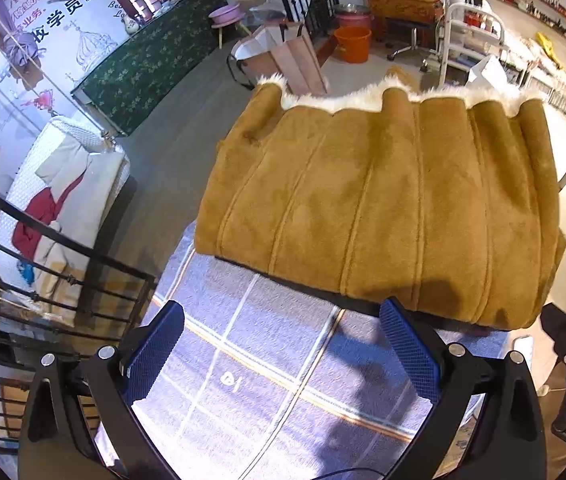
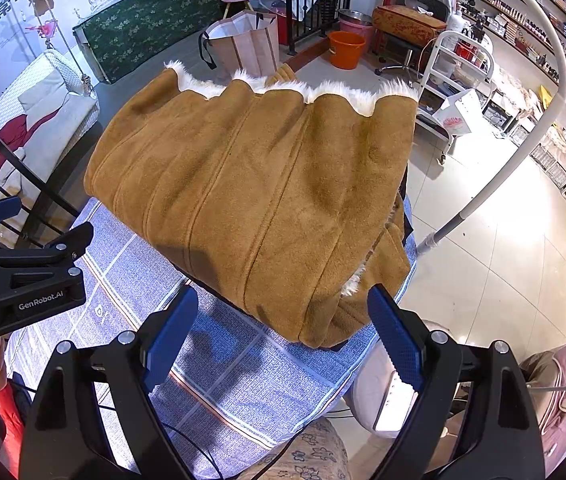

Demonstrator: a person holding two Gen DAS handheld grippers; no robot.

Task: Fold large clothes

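Note:
A tan suede coat with white fur trim lies folded in a thick bundle on the far half of a table covered by a blue checked cloth. The same coat fills the middle of the right wrist view, its fur edge along the far side. My left gripper hangs open over bare cloth just short of the coat's near edge, nothing between its blue pads. My right gripper is open too, above the coat's near right corner, not touching it. The left gripper's body shows at the left.
A white swing seat with cushions and a black iron railing stand to the left. Beyond the table are a paper bag, an orange bucket and a white trolley. A white curved pole rises at the right over tiled floor.

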